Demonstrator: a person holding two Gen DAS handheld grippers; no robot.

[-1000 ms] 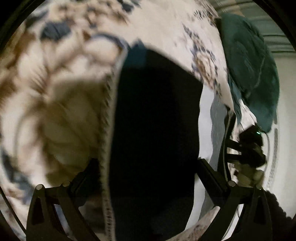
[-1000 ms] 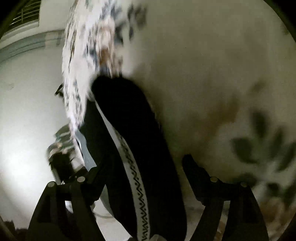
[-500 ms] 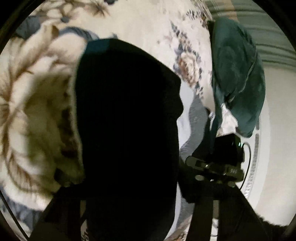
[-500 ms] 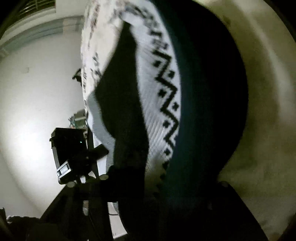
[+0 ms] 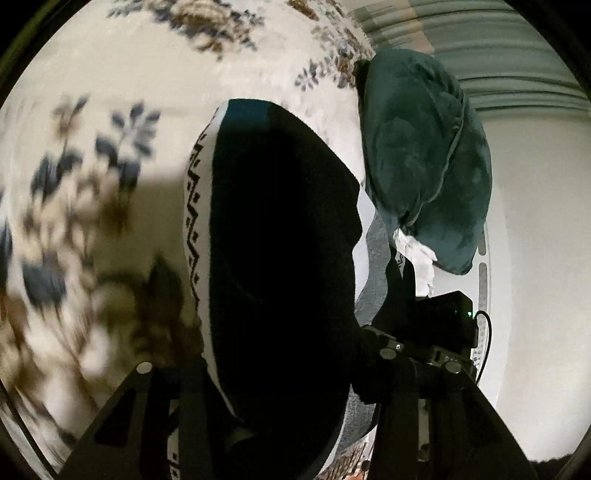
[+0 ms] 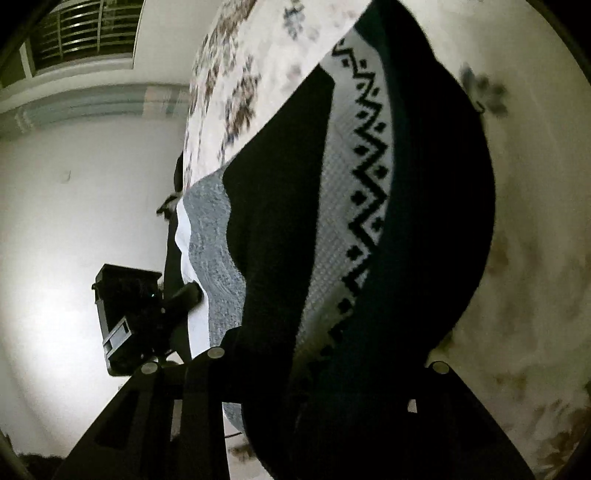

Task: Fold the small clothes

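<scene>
A dark knitted garment (image 5: 280, 258) with a white zigzag band (image 5: 192, 221) and a grey part hangs over a floral bedspread (image 5: 110, 110). My left gripper (image 5: 280, 398) is shut on its edge; the cloth hides the fingertips. In the right wrist view the same garment (image 6: 424, 221) with its zigzag band (image 6: 362, 177) and grey part (image 6: 214, 258) fills the middle. My right gripper (image 6: 325, 391) is shut on it. Each view shows the other gripper: the right one (image 5: 436, 332) and the left one (image 6: 133, 317).
A dark green cushion (image 5: 424, 158) lies on the bedspread at the upper right, with a white cloth (image 5: 417, 254) under it. A white wall (image 6: 74, 203) and a barred window (image 6: 85, 33) are beyond the bed.
Both grippers have lifted and swung with the garment. The zigzag band now shows in both views, and the two grippers have come closer together.
</scene>
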